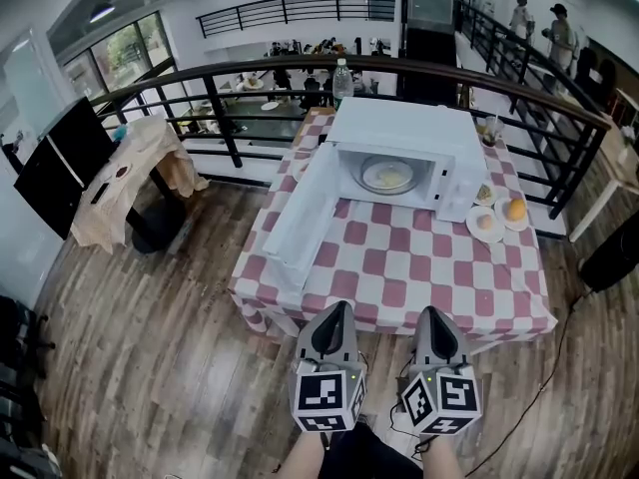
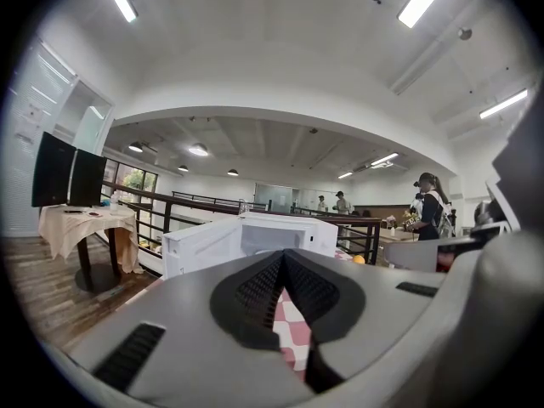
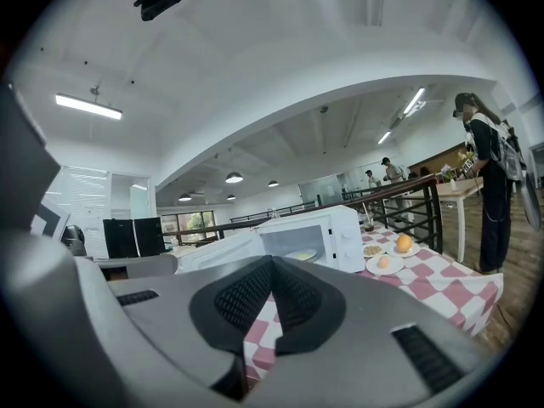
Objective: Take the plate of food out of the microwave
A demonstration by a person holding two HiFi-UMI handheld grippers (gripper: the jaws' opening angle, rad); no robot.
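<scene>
left gripper (image 1: 338, 309) and right gripper (image 1: 431, 313) both pinched closed, empty; pale round plate of food (image 1: 387, 175) sits inside the open white microwave (image 1: 399, 126), so i'd spread jaws before reaching in level.

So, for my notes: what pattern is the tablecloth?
Red-and-white check tablecloth, clearest in the head view.

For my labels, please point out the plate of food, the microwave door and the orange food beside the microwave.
plate of food (image 1: 387, 176): head view, middle of the plate.
microwave door (image 1: 303, 213): head view, middle of its inner face.
orange food (image 1: 515, 209): head view, its top.
</scene>
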